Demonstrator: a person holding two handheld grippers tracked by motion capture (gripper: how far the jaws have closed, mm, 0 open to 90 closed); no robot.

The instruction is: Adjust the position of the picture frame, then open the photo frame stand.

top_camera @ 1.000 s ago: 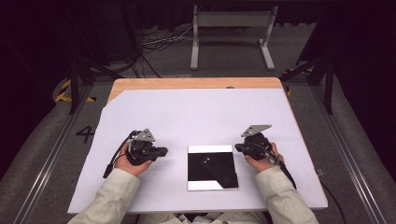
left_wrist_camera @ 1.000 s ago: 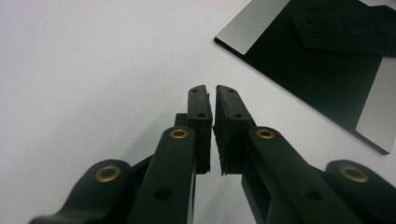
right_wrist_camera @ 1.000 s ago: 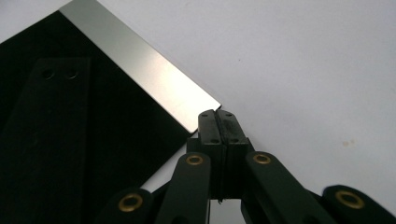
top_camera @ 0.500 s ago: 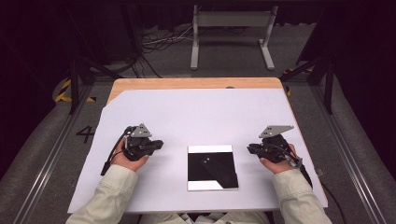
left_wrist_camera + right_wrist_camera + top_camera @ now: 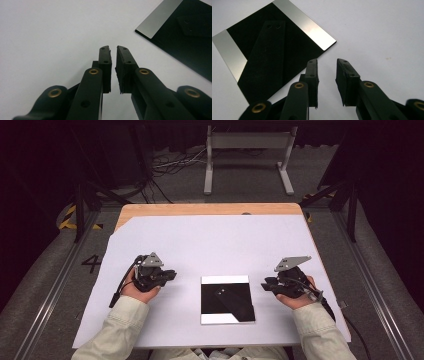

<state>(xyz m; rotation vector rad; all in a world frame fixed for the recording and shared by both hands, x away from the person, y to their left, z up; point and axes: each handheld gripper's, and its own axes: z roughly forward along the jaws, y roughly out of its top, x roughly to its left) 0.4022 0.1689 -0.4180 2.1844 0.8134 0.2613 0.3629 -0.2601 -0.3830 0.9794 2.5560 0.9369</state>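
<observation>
A flat black square panel (image 5: pixel 226 297) with silver strips along two edges lies on the white sheet (image 5: pixel 210 240), near its front. A black bar crosses the panel (image 5: pixel 269 50) diagonally. My left gripper (image 5: pixel 172 275) rests to the panel's left and points at it. Its jaws have just been opening and stand a narrow gap apart (image 5: pixel 113 48), with nothing between them. The panel's corner (image 5: pixel 185 42) lies ahead to the right. My right gripper (image 5: pixel 265 285) sits to the panel's right, apart from its edge. Its jaws have just been opening and are open and empty (image 5: pixel 327 62).
The white sheet covers a wooden table whose far edge (image 5: pixel 200 209) shows. Behind the table a grey metal stand (image 5: pixel 247 150) and cables (image 5: pixel 170 165) lie on the dark floor. Rails run along both sides of the table.
My right gripper has drawn back to the right, away from the panel's edge, and its jaws have opened. The left gripper has stayed where it was, its jaws slightly wider.
</observation>
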